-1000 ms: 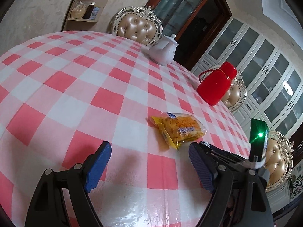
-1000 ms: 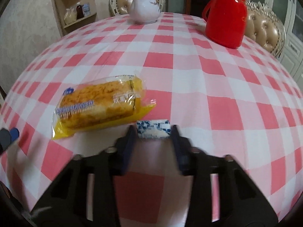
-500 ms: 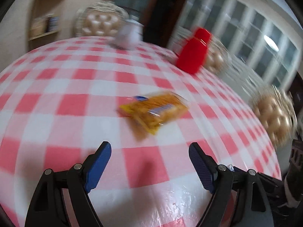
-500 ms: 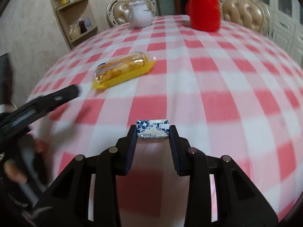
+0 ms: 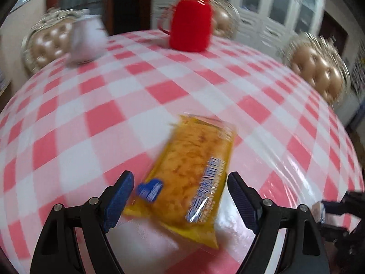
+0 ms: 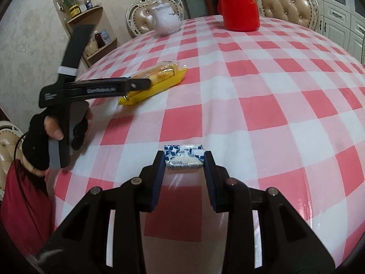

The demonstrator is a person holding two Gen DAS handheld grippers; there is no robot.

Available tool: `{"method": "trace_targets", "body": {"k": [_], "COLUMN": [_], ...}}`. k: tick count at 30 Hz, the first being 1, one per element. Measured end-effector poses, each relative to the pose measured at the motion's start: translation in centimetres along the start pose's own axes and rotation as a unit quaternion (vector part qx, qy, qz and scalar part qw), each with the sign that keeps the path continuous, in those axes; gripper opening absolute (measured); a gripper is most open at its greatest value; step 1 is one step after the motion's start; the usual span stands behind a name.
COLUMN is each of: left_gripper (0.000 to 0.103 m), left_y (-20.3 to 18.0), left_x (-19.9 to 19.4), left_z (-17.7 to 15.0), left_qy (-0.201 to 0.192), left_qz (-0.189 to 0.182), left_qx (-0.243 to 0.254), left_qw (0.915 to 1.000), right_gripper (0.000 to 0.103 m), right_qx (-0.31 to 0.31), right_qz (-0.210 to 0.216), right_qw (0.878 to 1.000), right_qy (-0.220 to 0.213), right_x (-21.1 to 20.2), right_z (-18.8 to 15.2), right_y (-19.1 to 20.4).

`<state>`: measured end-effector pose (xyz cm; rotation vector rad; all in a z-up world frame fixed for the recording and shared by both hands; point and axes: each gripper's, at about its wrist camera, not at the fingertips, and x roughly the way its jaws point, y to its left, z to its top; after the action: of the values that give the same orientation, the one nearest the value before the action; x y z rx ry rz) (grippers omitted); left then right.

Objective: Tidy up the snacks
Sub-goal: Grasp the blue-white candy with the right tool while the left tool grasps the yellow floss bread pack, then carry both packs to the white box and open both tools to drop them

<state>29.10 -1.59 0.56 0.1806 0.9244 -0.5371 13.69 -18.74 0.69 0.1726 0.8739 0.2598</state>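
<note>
Straddling yellow cake pack (image 5: pixel 189 171), left gripper (image 5: pixel 180 196) fingers wide, not touching; right gripper (image 6: pixel 184 166) pinching blue-white snack (image 6: pixel 183 159).

Indoor light, even and moderately bright. Left wrist view: motion-blurred throughout. Right wrist view: sharp. Glare on the tablecloth (image 5: pixel 294 159) at right. Fisheye bending and dark vignette at all edges.

left hand-held gripper (image 5: pixel 180 193) wide | straddling yellow cake packet (image 5: pixel 189 173) | checked tablecloth (image 5: pixel 91 118)
</note>
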Motion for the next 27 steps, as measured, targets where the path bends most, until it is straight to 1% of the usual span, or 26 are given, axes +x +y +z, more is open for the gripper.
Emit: {"method": "trace_targets", "body": {"k": [1, 3, 4, 6, 7, 8, 9, 10, 12, 13, 15, 18, 24, 27], "left_gripper": [0.085, 0.085, 0.086, 0.084, 0.076, 0.058, 0.053, 0.051, 0.05, 0.049, 0.049, 0.049, 0.049, 0.049], "left_y": [-0.7, -1.3, -1.4, -1.4, -1.5, -1.7, -1.9, -2.2, -2.9, -3.2, -3.4, -4.0, -5.9, -6.7], "left_x": [0.6, 1.4, 1.4, 1.4, 1.4, 1.3, 1.2, 1.1, 1.0, 0.9, 0.4, -0.9, -3.6, -4.9], "left_z": [0.1, 0.1, 0.1, 0.2, 0.2, 0.2, 0.2, 0.2, 0.0, -0.1, -0.5, -1.3, -3.8, -5.2], "left_qy": [0.007, 0.019, 0.014, 0.007, 0.003, -0.003, -0.007, -0.007, -0.017, -0.018, -0.023, -0.043, -0.068, -0.077], "left_qz": [0.005, 0.017, 0.019, 0.022, 0.027, 0.027, 0.027, 0.035, 0.059, 0.064, 0.061, 0.078, 0.095, 0.105], "left_qx": [0.018, 0.034, 0.034, 0.023, 0.02, 0.019, 0.018, 0.015, 0.016, 0.015, -0.007, -0.032, -0.075, -0.093], "left_qw": [0.9998, 0.9991, 0.9991, 0.9994, 0.9994, 0.9994, 0.9994, 0.9992, 0.998, 0.9977, 0.9979, 0.9955, 0.9903, 0.9871], "right_gripper": [0.038, 0.038, 0.038, 0.038, 0.038, 0.038, 0.038, 0.038, 0.038, 0.038, 0.038, 0.038, 0.038, 0.038], "right_qx": [0.001, 0.002, 0.001, 0.003, 0.004, 0.005, 0.006, 0.006, 0.006, 0.007, 0.009, 0.006, 0.015, 0.015], "right_qz": [0.001, 0.001, 0.0, -0.001, -0.001, -0.002, -0.004, -0.006, -0.012, -0.012, -0.007, -0.012, -0.009, -0.007], "right_qw": [1.0, 1.0, 1.0, 1.0, 1.0, 1.0, 1.0, 1.0, 1.0, 1.0, 1.0, 1.0, 1.0, 1.0], "right_qy": [-0.001, -0.002, -0.002, 0.0, 0.0, -0.002, -0.003, -0.006, -0.009, -0.009, -0.008, -0.011, -0.012, -0.019], "right_x": [0.0, 0.0, 0.0, 0.0, 0.0, -0.1, -0.1, -0.2, -0.3, -0.3, -0.1, 0.0, 0.3, 0.0], "right_z": [0.0, 0.0, -0.1, -0.1, -0.1, -0.1, 0.0, 0.0, 0.0, 0.0, 0.1, 0.2, 0.1, 0.1], "right_y": [0.0, 0.1, 0.2, 0.1, 0.1, 0.0, 0.0, 0.0, -0.1, -0.1, 0.0, -0.1, -0.6, -0.6]}}
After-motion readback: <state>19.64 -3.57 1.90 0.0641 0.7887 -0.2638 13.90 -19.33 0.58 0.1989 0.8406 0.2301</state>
